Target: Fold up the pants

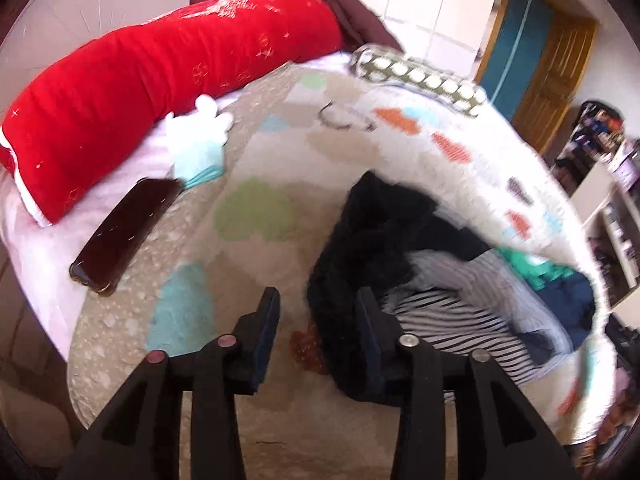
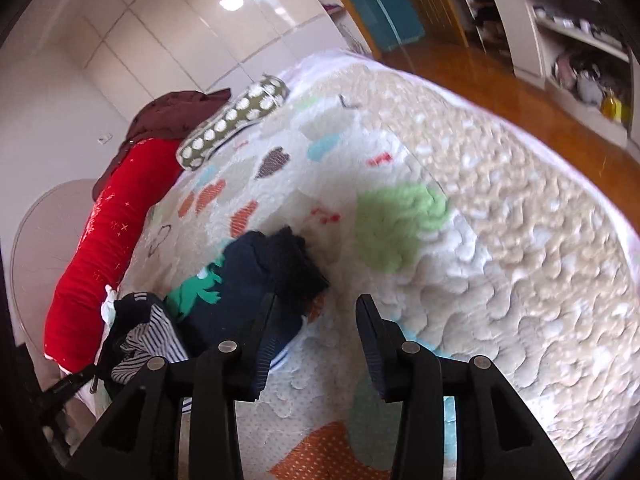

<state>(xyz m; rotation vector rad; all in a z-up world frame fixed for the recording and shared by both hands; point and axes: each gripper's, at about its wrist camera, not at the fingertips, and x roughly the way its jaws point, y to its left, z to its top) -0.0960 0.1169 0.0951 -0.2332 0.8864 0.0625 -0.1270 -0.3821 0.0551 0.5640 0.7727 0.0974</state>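
Observation:
A pile of clothes lies on the quilted bedspread (image 1: 256, 160). In the left wrist view the pile holds a black fuzzy garment (image 1: 364, 248), a striped piece (image 1: 448, 320) and navy cloth (image 1: 568, 300). My left gripper (image 1: 318, 332) is open and empty, just left of the black garment, with its right finger against the pile's edge. In the right wrist view the dark folded garment (image 2: 280, 272), a navy piece with a green dinosaur (image 2: 200, 284) and the striped piece (image 2: 148, 344) lie left of my right gripper (image 2: 316, 336), which is open and empty over the bedspread (image 2: 500, 240).
A long red bolster (image 1: 160, 92) and a brown cloth (image 1: 328, 0) lie at the bed's head. A dark phone (image 1: 124, 232), a white and mint soft toy (image 1: 200, 140) and a dotted green pillow (image 1: 420, 76) rest on the bed. Shelves (image 2: 580, 40) and wood floor (image 2: 520, 92) lie beyond.

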